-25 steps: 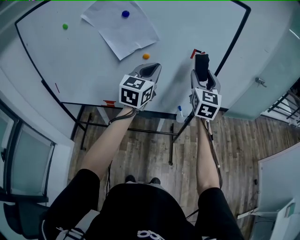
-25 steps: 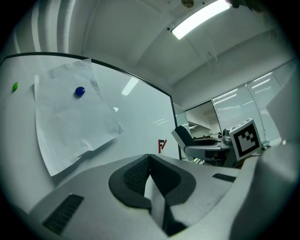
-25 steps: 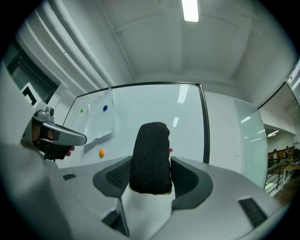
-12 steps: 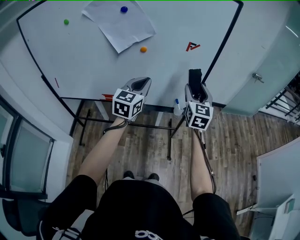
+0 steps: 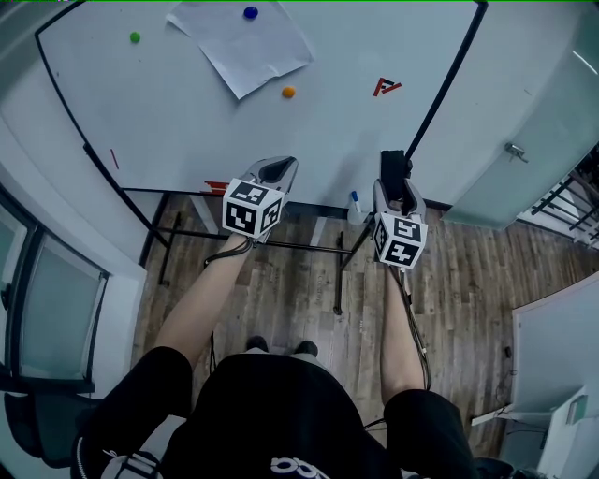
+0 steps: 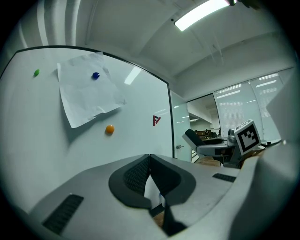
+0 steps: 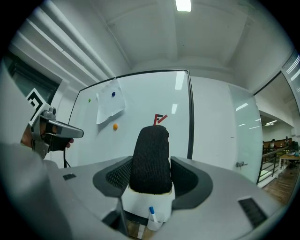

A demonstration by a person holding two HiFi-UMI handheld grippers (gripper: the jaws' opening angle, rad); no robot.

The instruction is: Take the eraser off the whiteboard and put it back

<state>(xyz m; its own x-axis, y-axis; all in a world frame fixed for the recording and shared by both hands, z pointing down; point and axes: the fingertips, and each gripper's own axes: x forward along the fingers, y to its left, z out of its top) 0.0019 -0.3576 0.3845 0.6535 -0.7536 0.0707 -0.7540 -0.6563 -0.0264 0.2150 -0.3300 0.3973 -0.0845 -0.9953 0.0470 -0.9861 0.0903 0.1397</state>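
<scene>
The black felt eraser (image 5: 393,165) stands upright between the jaws of my right gripper (image 5: 394,180), which is shut on it. In the right gripper view the eraser (image 7: 151,150) fills the middle, held off the whiteboard (image 7: 140,108), with a red mark (image 7: 159,119) showing above it. My left gripper (image 5: 278,167) hangs beside it near the whiteboard's (image 5: 168,112) lower edge. Seen from the left gripper view, the left gripper (image 6: 150,158) is shut with its pads touching and nothing between them.
A sheet of paper (image 5: 243,47) is pinned to the board by a blue magnet (image 5: 250,13); orange (image 5: 288,92) and green (image 5: 135,37) magnets sit nearby. A cup with a blue-capped marker (image 5: 355,202) hangs at the board's bottom. A glass door (image 5: 524,140) stands right.
Both grippers have drawn back from the whiteboard toward the person. The eraser came away in the right gripper, and the red mark is no longer right next to it.
</scene>
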